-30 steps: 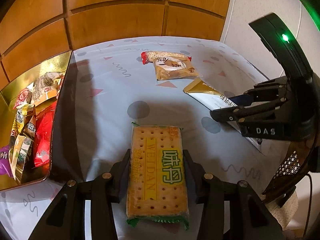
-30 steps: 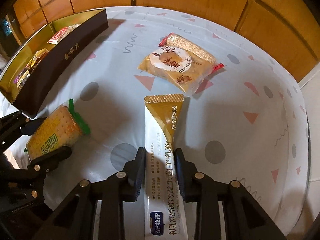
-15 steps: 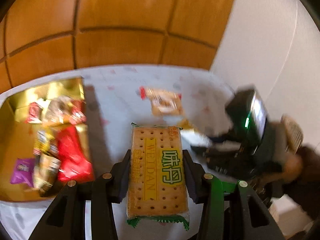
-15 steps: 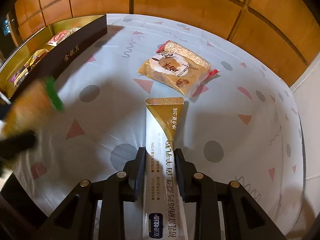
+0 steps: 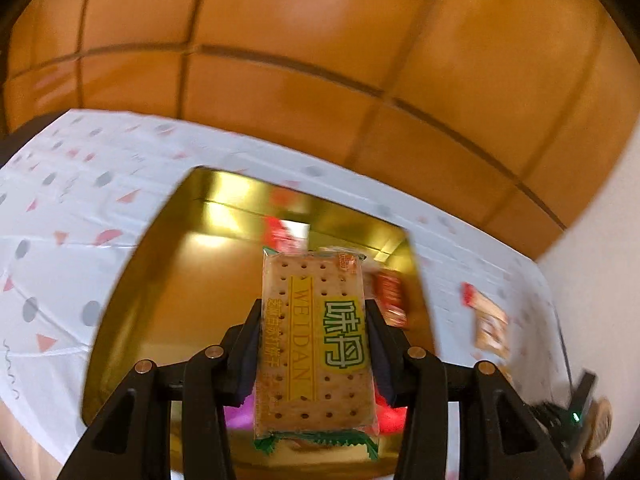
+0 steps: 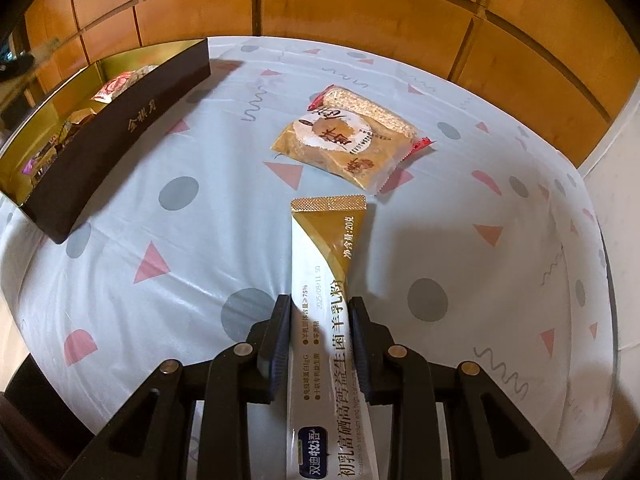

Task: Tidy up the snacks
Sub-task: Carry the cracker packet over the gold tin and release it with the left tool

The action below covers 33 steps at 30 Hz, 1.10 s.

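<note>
Left wrist view: left gripper [image 5: 314, 322] clamped on cracker pack [image 5: 314, 340], pads against its long edges, pack held above gold-lined box [image 5: 160, 280]. Red wrappers [image 5: 390, 298] lie in box beyond pack. Box sits on patterned tablecloth [image 5: 60, 208]. Picture blurred.

Right wrist view: right gripper [image 6: 320, 320] clamped on long milk powder sachet [image 6: 328, 280], gold end pointing away. Bun packet [image 6: 344, 148] lies beyond sachet, overlapping red-ended bar [image 6: 372, 110]. Box [image 6: 120, 128] at far left, snacks inside.
</note>
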Each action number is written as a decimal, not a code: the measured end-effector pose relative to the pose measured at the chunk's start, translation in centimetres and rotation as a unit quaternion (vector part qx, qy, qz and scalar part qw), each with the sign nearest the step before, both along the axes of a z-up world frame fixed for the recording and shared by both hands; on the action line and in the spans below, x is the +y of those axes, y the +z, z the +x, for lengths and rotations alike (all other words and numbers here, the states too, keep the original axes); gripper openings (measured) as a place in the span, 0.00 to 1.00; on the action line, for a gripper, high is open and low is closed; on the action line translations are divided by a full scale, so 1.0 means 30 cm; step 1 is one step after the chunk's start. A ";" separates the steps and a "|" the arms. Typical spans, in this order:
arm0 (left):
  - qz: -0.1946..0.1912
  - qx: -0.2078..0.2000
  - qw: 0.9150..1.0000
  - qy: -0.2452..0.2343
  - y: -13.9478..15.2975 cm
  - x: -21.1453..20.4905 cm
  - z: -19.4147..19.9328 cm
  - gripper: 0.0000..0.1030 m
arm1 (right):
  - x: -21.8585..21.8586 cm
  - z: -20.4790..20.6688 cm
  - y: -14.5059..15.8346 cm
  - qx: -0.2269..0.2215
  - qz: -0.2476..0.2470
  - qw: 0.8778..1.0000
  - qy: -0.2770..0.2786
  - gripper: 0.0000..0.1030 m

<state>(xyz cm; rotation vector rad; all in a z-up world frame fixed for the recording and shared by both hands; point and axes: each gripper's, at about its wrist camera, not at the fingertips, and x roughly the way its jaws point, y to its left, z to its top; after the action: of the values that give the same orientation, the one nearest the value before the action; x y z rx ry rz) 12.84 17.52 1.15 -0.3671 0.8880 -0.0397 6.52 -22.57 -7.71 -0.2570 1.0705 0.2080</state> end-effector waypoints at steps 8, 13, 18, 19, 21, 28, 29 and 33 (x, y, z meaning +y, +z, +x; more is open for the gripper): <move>-0.035 0.059 0.996 0.055 -0.145 0.071 0.135 0.46 | -0.007 -0.003 -0.001 -0.002 0.011 1.000 -0.008 0.30; -0.034 0.089 0.994 0.054 -0.205 0.050 0.148 0.46 | -0.007 -0.004 -0.002 -0.003 0.014 1.000 -0.014 0.30; -0.019 0.081 0.995 0.057 -0.195 0.035 0.088 0.46 | -0.009 0.000 0.001 -0.002 0.014 1.000 -0.018 0.30; -0.013 0.080 0.995 0.058 -0.193 0.032 0.077 0.46 | -0.009 0.001 0.001 -0.003 0.014 1.000 -0.019 0.30; 0.008 0.076 0.995 0.059 -0.181 0.012 0.039 0.46 | -0.010 -0.002 0.002 -0.006 0.014 1.000 -0.021 0.30; 0.062 0.048 0.996 0.046 -0.132 -0.071 -0.097 0.46 | -0.005 -0.012 0.005 -0.017 0.007 0.999 -0.026 0.30; 0.068 0.044 0.996 0.041 -0.126 -0.087 -0.118 0.46 | -0.003 -0.012 0.005 -0.018 0.005 0.999 -0.026 0.30; 0.094 0.027 0.995 0.022 -0.103 -0.144 -0.172 0.46 | -0.004 -0.011 0.007 -0.018 0.006 0.999 -0.027 0.30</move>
<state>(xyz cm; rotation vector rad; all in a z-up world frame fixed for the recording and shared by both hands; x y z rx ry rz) 7.67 13.19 -1.95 -0.2132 0.9284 0.0940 6.18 -22.69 -7.48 -0.2205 1.0397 0.1599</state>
